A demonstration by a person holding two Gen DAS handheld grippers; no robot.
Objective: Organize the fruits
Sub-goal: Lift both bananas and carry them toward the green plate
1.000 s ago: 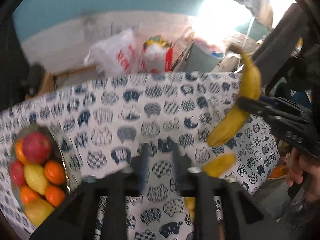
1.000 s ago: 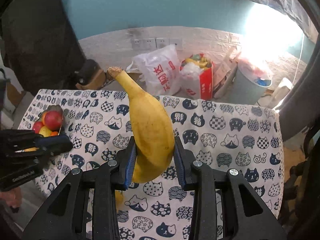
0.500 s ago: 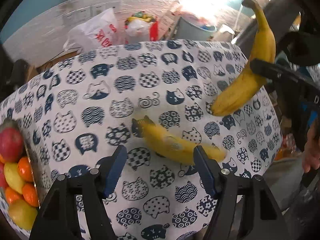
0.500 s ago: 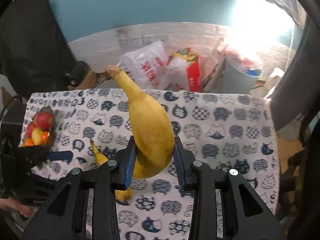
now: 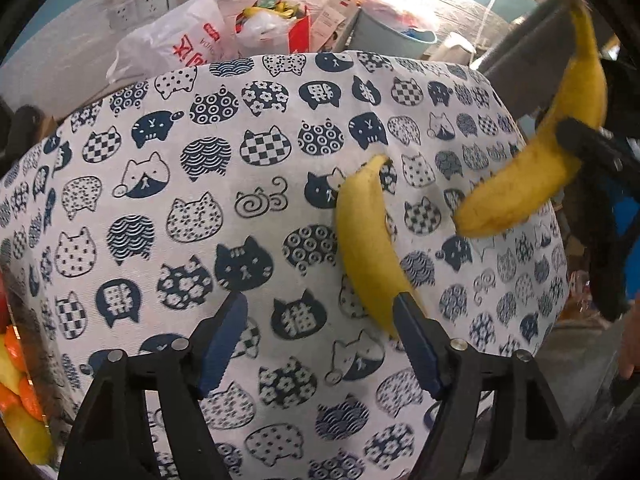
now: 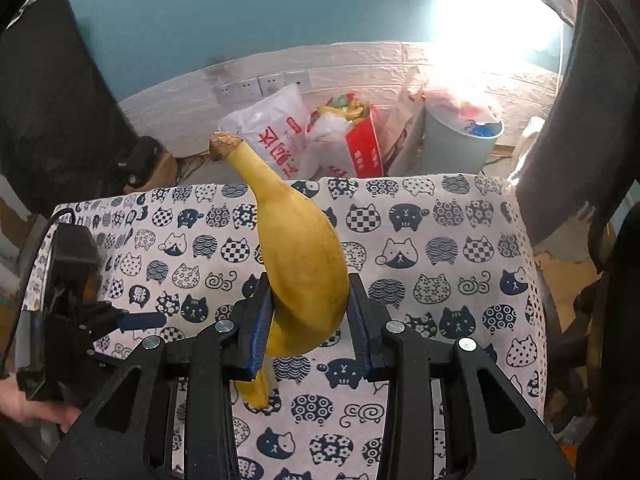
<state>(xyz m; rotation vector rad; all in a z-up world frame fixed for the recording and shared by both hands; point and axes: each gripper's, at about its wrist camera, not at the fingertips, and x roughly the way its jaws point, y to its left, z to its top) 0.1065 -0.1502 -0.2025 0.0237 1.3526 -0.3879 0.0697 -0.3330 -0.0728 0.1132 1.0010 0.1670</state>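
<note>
Right gripper clamped on upright banana; left gripper opening, second banana loose on tablecloth.

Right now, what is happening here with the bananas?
A person is sorting fruit with two hand-held grippers. The right gripper is shut on one banana and holds it above the cat-print tablecloth. The left gripper, its jaws opening, is above the cloth beside a second banana lying there, not gripping it. More fruit waits at the left edge.

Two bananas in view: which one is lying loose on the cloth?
The banana by the left tongs, flat on the cat-print cloth; the other banana is clamped in the right tongs.
</note>
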